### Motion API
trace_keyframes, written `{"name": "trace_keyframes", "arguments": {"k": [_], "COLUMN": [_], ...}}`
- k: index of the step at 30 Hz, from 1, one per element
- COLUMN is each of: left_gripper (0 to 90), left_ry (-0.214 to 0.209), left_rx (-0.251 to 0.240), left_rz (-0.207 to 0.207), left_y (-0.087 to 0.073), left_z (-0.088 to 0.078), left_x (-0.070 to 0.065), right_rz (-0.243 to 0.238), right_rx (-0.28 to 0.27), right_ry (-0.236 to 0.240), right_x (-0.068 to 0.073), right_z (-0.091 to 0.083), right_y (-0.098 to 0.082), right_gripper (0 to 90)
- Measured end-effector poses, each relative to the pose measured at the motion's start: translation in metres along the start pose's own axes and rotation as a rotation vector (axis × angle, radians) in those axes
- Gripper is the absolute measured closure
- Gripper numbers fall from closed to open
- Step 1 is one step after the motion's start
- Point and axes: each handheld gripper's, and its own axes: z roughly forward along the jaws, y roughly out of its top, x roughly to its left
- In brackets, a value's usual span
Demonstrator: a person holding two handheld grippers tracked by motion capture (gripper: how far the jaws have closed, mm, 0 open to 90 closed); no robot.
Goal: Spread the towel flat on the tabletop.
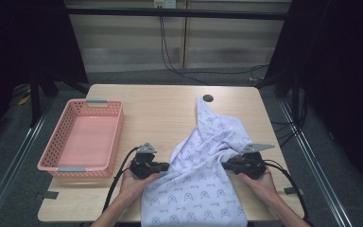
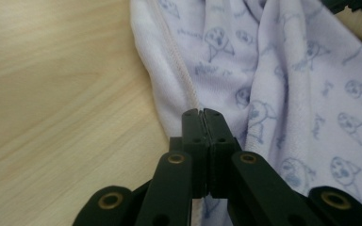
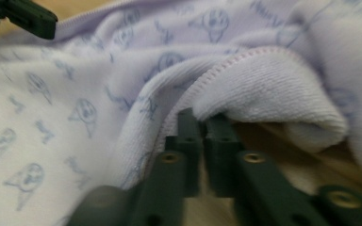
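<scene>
Jaws pinched tight on a white printed garment (image 1: 203, 165) at both sides: left gripper (image 2: 201, 113) on a seamed edge, right gripper (image 3: 202, 117) on a stitched hem. Seen from above: garment spread across the desk (image 1: 160, 109), draped over its near edge; pink basket (image 1: 82, 137) well left.

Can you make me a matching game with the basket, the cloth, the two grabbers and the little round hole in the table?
Things:
1. basket
2. cloth
3. left gripper
4. hole

Clues:
A. white with little blue drawings
B. dark and round, at the table's far edge
C. pink, on the table's left side
D. black, jaws shut on the cloth's edge

Pairs: 1-C, 2-A, 3-D, 4-B. The right gripper pinches the cloth's other side.
</scene>
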Motion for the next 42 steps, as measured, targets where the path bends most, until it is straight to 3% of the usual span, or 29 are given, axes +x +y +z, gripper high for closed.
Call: {"name": "trace_keyframes", "arguments": {"k": [2, 4, 6, 10, 11, 13, 18, 20, 22, 23, 24, 25, 27, 28, 29, 31, 32, 34, 37, 39, 42], "left_gripper": [89.0, 89.0, 89.1, 89.1, 89.1, 89.1, 89.1, 88.9, 85.8, 78.3, 75.2, 74.8, 72.0, 72.0, 72.0, 71.4, 70.7, 70.0, 70.8, 72.2, 78.2], "left_ry": [-0.012, 0.027, 0.017, -0.011, -0.006, -0.021, -0.017, -0.022, -0.032, -0.026, -0.034, -0.026, -0.025, -0.021, -0.03, -0.04, -0.045, -0.011, -0.001, 0.052, 0.086], "left_rx": [-0.038, -0.048, -0.058, -0.074, -0.079, -0.088, -0.106, -0.092, -0.116, -0.12, -0.123, -0.139, -0.149, -0.144, -0.118, -0.067, -0.038, -0.009, 0.026, 0.088, 0.091], "left_rz": [-0.028, -0.031, -0.056, -0.028, -0.033, -0.041, -0.046, -0.038, -0.049, -0.06, -0.045, -0.007, -0.001, 0.0, 0.009, 0.078, 0.1, 0.099, 0.098, 0.121, 0.105], "left_y": [-0.002, -0.006, -0.012, -0.032, -0.036, -0.043, -0.062, -0.065, -0.067, -0.064, -0.06, -0.054, -0.042, -0.035, -0.027, -0.011, -0.004, 0.004, 0.004, -0.003, -0.014], "left_z": [-0.012, -0.025, -0.034, -0.06, -0.066, -0.077, -0.101, -0.105, -0.107, -0.106, -0.105, -0.101, -0.091, -0.082, -0.071, -0.047, -0.034, -0.01, 0.01, 0.011, -0.004], "left_x": [0.003, 0.005, 0.004, -0.013, -0.018, -0.025, -0.037, -0.042, -0.041, -0.039, -0.036, -0.034, -0.03, -0.028, -0.028, -0.029, -0.028, -0.023, -0.013, -0.012, -0.011], "right_rz": [0.014, 0.028, 0.057, 0.069, 0.079, 0.067, 0.04, 0.035, 0.021, 0.024, 0.04, 0.041, 0.034, 0.037, 0.028, 0.006, 0.008, -0.008, -0.016, -0.003, 0.006], "right_rx": [-0.043, -0.071, -0.091, -0.13, -0.141, -0.131, -0.13, -0.123, -0.118, -0.131, -0.146, -0.16, -0.17, -0.177, -0.178, -0.178, -0.186, -0.121, 0.0, 0.04, 0.094], "right_ry": [-0.001, -0.007, -0.012, -0.041, -0.028, -0.055, -0.014, 0.012, -0.002, -0.024, -0.031, -0.029, -0.052, -0.041, -0.022, -0.03, -0.003, 0.017, -0.01, 0.007, -0.009], "right_x": [0.0, -0.003, -0.005, -0.005, -0.003, 0.003, 0.019, 0.027, 0.032, 0.033, 0.032, 0.03, 0.028, 0.028, 0.027, 0.027, 0.026, 0.025, 0.02, 0.017, 0.016], "right_z": [-0.012, -0.021, -0.031, -0.063, -0.076, -0.089, -0.108, -0.11, -0.111, -0.113, -0.115, -0.116, -0.113, -0.109, -0.104, -0.094, -0.089, -0.076, -0.055, -0.049, -0.048], "right_y": [0.001, -0.001, -0.003, -0.01, -0.013, -0.018, -0.031, -0.037, -0.042, -0.042, -0.042, -0.041, -0.034, -0.031, -0.027, -0.016, -0.011, -0.003, -0.005, -0.011, -0.021], "right_gripper": [88.5, 88.9, 88.9, 88.9, 89.0, 88.9, 88.6, 87.5, 76.9, 70.0, 65.6, 64.1, 59.0, 58.3, 57.1, 53.7, 53.7, 52.0, 52.1, 55.1, 64.6]}}
